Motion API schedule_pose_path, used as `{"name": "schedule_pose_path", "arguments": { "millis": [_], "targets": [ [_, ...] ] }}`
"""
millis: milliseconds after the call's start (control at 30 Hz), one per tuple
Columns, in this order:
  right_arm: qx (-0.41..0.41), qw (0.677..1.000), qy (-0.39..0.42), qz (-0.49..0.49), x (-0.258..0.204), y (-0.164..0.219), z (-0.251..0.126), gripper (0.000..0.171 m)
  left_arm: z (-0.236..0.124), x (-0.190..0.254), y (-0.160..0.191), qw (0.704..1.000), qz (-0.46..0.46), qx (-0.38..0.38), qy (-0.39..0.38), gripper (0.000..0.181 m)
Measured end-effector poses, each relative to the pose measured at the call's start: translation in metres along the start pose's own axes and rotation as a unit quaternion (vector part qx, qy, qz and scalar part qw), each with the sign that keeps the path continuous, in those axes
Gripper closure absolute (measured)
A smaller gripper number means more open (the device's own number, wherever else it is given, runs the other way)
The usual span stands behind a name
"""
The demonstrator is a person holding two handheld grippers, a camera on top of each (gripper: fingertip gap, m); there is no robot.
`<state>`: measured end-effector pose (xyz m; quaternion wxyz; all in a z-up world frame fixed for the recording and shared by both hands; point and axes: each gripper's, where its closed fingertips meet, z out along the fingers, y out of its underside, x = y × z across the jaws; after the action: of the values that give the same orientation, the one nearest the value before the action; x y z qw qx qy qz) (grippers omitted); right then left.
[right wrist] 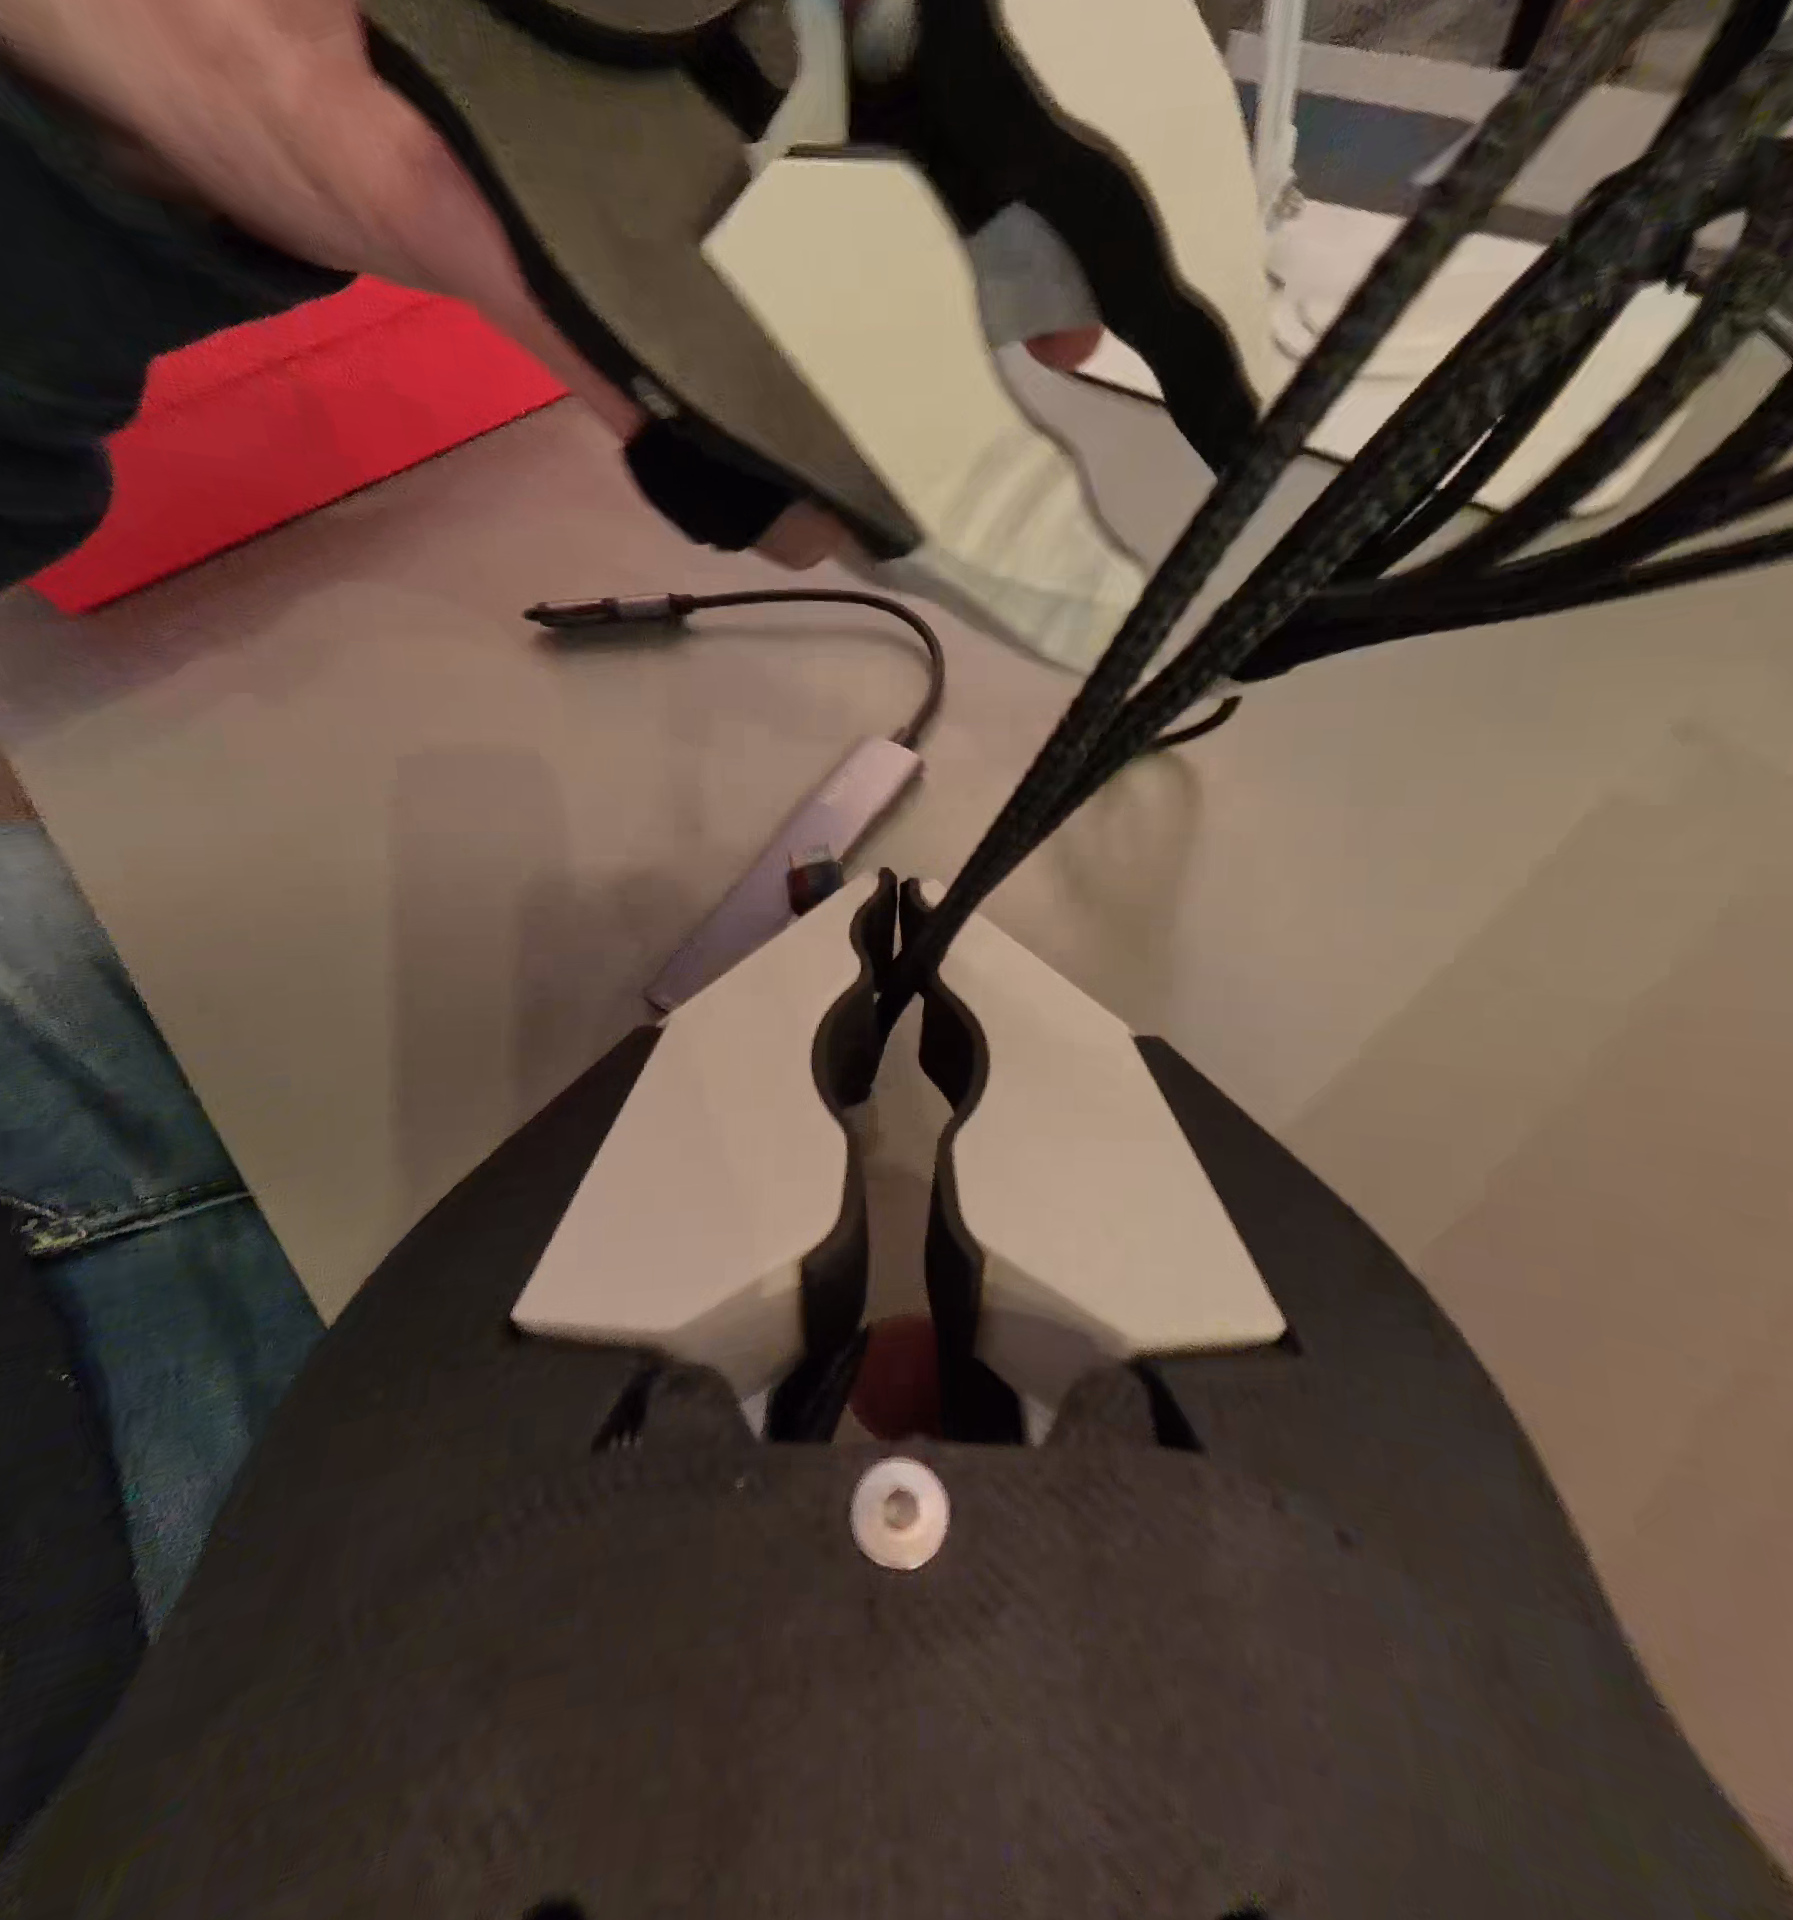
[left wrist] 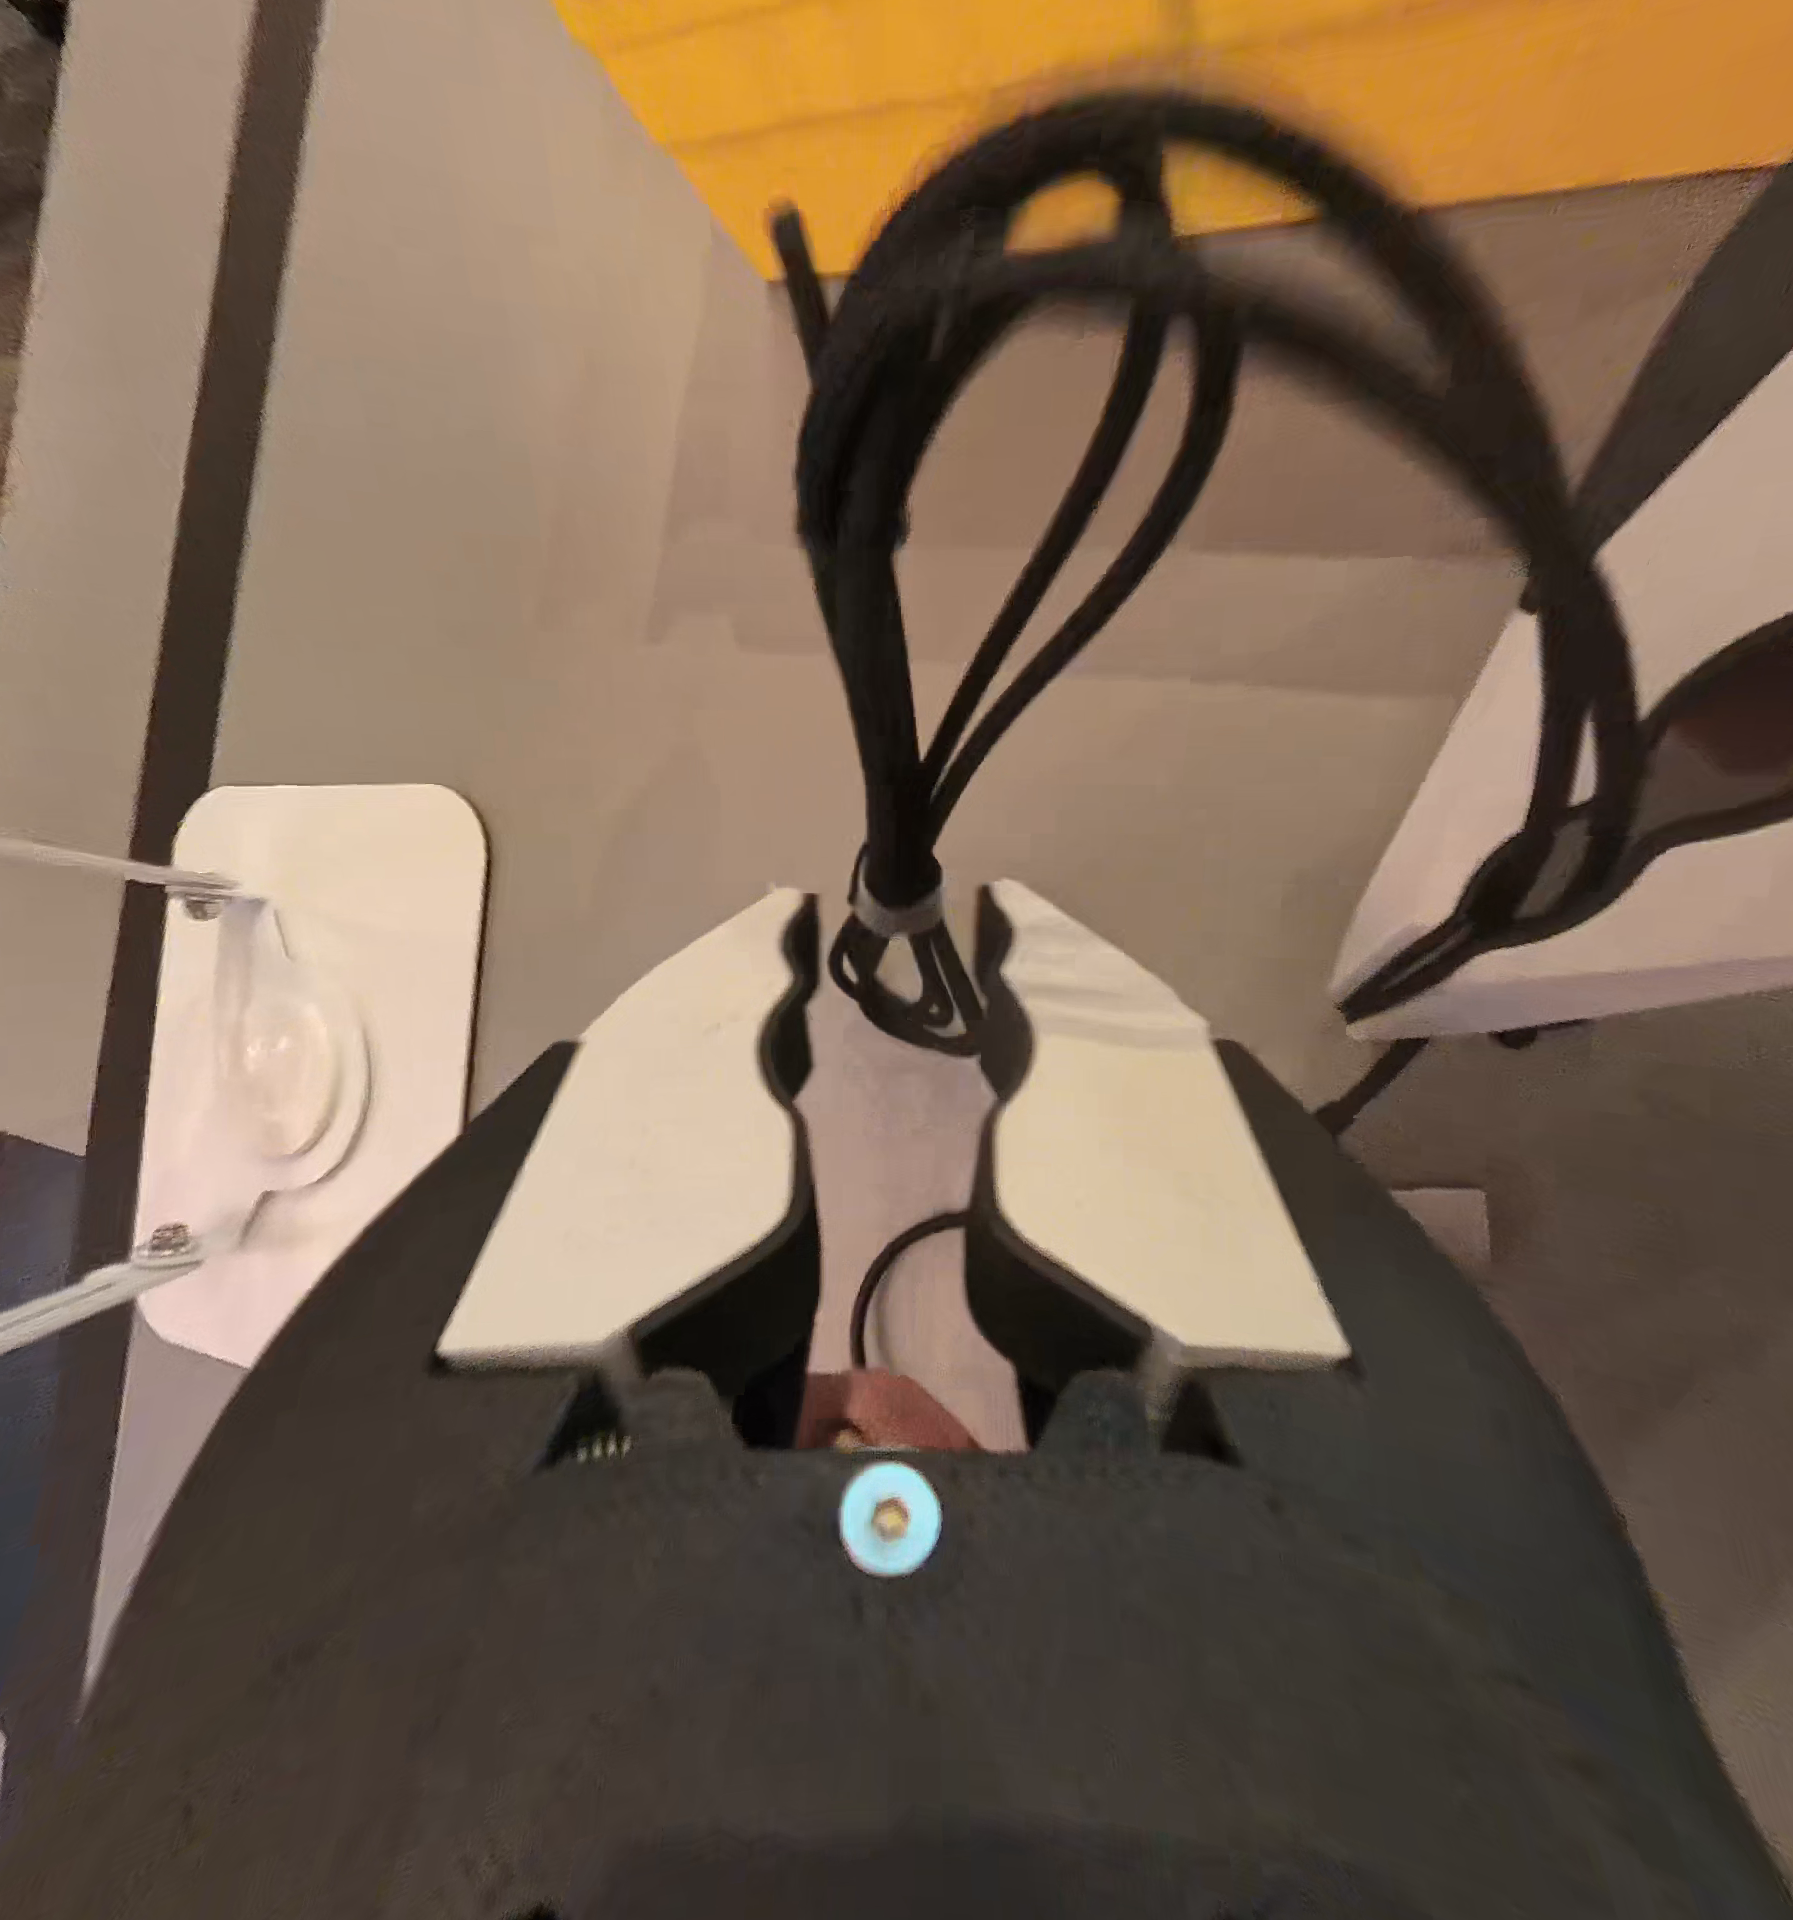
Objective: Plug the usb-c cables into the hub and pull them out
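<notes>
Above the desk (right wrist: 1391, 1039), a bundle of black cables (left wrist: 871, 582) hangs between both tools. The right gripper (right wrist: 900, 914) is pinched tight on one braided strand, while the left gripper (left wrist: 897, 925) stands parted around the tied end of the bundle, its jaws not visibly pressing it. Near the middle of the desk lies the grey hub (right wrist: 798, 862), its own short lead curving toward the far edge. Judging by this, the cables are being sorted before any plugging; next, a connector end must be found and lined up with a port.
</notes>
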<state>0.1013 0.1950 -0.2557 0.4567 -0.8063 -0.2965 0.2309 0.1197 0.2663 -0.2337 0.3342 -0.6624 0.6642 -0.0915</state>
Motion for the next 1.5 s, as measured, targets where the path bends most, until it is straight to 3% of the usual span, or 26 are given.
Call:
{"name": "schedule_pose_path", "arguments": {
  "millis": [100, 233, 300, 533, 667, 867, 900, 967, 1000, 1133, 1333, 1433, 1500],
  "targets": [
    [0.005, 0.999, 0.026, 0.034, 0.014, 0.010, -0.002, 0.171, 0.003, 0.007, 0.007, 1.000, -0.006, -0.004, -0.003, 0.131],
    [0.005, 0.998, 0.057, 0.041, 0.027, 0.017, -0.006, 0.170, -0.018, 0.017, 0.030, 1.000, -0.018, -0.004, -0.017, 0.124],
    [-0.004, 0.997, 0.061, 0.038, 0.028, 0.020, -0.006, 0.159, -0.027, 0.030, 0.051, 0.999, -0.023, -0.019, -0.012, 0.116],
    [-0.025, 0.997, 0.074, 0.009, 0.022, 0.029, -0.011, 0.140, -0.005, 0.086, 0.104, 0.997, -0.017, -0.071, 0.038, 0.064],
    [-0.032, 0.997, 0.076, -0.007, 0.017, 0.032, -0.019, 0.138, 0.007, 0.087, 0.093, 0.996, -0.051, -0.039, 0.058, 0.062],
    [-0.047, 0.994, 0.091, -0.039, 0.017, 0.036, -0.039, 0.130, 0.011, 0.089, 0.093, 0.992, -0.069, -0.032, 0.100, 0.080],
    [-0.046, 0.994, 0.095, -0.043, 0.017, 0.035, -0.042, 0.130, 0.009, 0.089, 0.092, 0.993, -0.061, -0.032, 0.100, 0.091],
    [-0.042, 0.992, 0.104, -0.057, 0.017, 0.031, -0.048, 0.128, 0.008, 0.080, 0.093, 0.996, -0.052, -0.032, 0.061, 0.133],
    [-0.039, 0.991, 0.111, -0.066, 0.017, 0.029, -0.051, 0.127, 0.007, 0.079, 0.094, 0.997, -0.052, -0.027, 0.055, 0.137],
    [-0.050, 0.980, 0.144, -0.127, 0.019, 0.021, -0.063, 0.125, 0.001, 0.083, 0.096, 0.993, -0.084, -0.017, 0.077, 0.132],
    [-0.102, 0.982, 0.100, -0.126, 0.012, 0.035, -0.060, 0.112, -0.004, 0.066, 0.106, 0.997, -0.060, -0.044, 0.035, 0.076],
    [-0.166, 0.973, 0.092, -0.134, 0.011, 0.058, -0.057, 0.096, 0.002, 0.059, 0.107, 0.996, -0.045, -0.062, 0.051, 0.068],
    [-0.180, 0.971, 0.082, -0.132, 0.008, 0.066, -0.055, 0.096, 0.010, 0.058, 0.108, 0.994, -0.037, -0.071, 0.079, 0.065]
  ]
}}
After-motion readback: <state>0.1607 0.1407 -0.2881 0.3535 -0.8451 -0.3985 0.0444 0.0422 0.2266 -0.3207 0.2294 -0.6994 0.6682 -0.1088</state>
